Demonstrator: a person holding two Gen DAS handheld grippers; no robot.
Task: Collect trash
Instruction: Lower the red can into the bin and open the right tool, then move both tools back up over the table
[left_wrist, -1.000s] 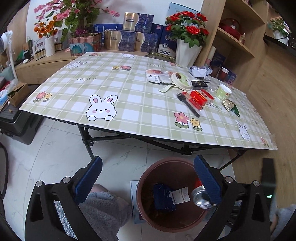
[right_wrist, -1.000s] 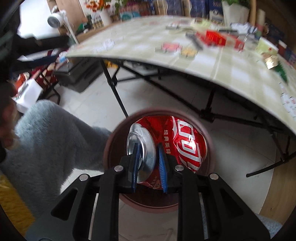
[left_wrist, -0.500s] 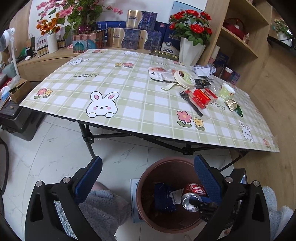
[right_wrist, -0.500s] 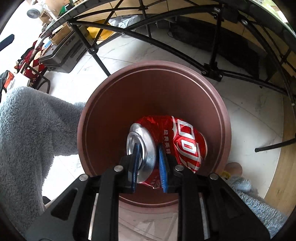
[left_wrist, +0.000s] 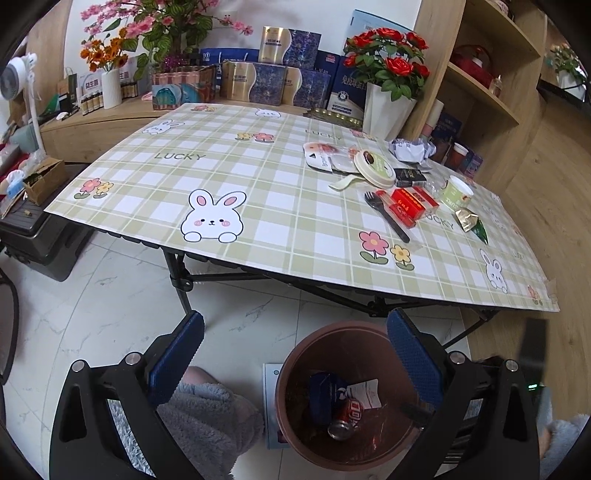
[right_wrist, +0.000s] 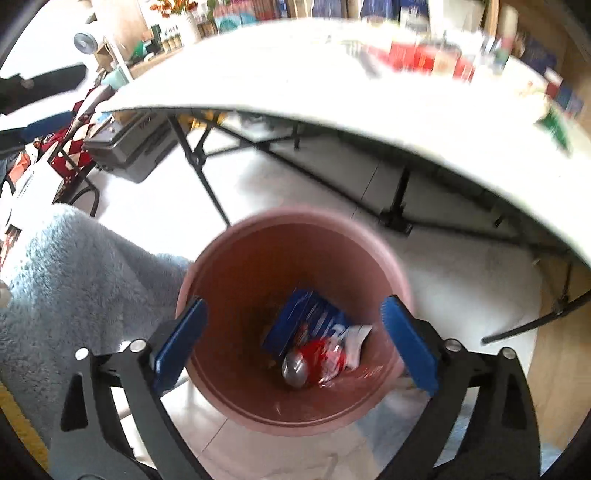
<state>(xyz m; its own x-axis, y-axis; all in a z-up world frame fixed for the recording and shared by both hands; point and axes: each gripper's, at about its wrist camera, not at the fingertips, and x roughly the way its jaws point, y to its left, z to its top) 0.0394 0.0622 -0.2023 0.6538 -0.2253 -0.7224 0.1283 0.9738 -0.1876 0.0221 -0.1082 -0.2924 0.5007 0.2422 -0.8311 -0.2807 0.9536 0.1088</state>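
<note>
The desk (left_wrist: 258, 184) wore a green-and-white plaid cloth with white rabbits and pink and yellow flowers. The bin (left_wrist: 295, 384) was reddish brown, holding a red can (left_wrist: 345, 419) and blue packet (left_wrist: 325, 395). A red box (left_wrist: 408, 203) lay beside a black fork (left_wrist: 386, 216).

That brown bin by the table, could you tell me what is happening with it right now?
A person is clearing trash with a hand-held gripper in each hand. The right hand-held gripper hangs over the brown bin, its jaws opening with nothing between them; a crushed red can lies at the bottom beside a blue packet. The left hand-held gripper is open and empty. More litter remains on the table.
</note>
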